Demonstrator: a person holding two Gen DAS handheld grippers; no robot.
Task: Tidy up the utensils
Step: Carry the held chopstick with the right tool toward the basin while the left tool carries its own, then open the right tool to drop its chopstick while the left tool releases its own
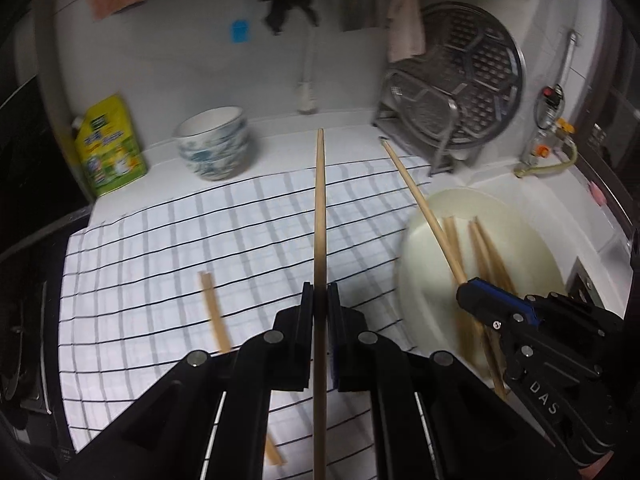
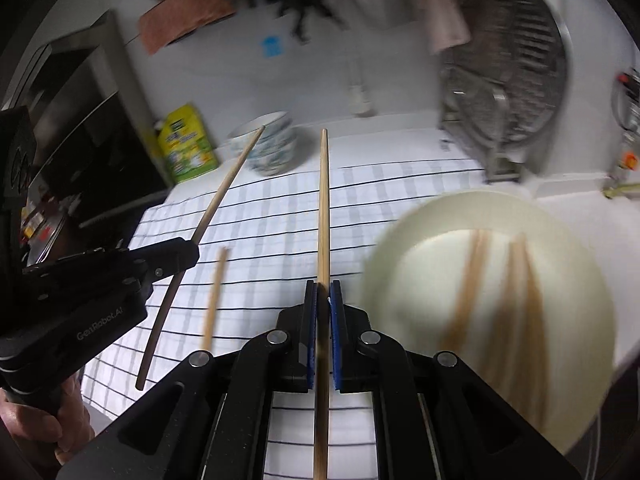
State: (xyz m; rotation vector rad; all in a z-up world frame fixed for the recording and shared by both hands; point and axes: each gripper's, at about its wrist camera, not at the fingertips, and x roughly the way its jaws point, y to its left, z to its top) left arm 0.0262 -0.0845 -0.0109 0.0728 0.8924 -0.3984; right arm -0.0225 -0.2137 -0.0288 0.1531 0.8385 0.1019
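Observation:
My left gripper (image 1: 320, 292) is shut on a long wooden chopstick (image 1: 320, 208) that points forward over the checked cloth (image 1: 160, 264). My right gripper (image 2: 324, 292) is shut on another wooden chopstick (image 2: 324, 208), also pointing forward. In the left wrist view the right gripper (image 1: 466, 286) is at the right, over the cream plate (image 1: 432, 216), its chopstick (image 1: 416, 192) slanting up-left. In the right wrist view the left gripper (image 2: 192, 252) is at the left with its chopstick (image 2: 224, 188). Several chopsticks (image 2: 516, 300) lie on the plate (image 2: 420, 240). One loose chopstick (image 1: 216, 316) lies on the cloth.
A stack of blue-patterned bowls (image 1: 214, 144) and a yellow-green refill pouch (image 1: 108, 148) stand at the back left. A metal dish rack with a round steamer tray (image 1: 460, 92) stands at the back right. A gas valve and hose (image 1: 548, 136) are at the far right.

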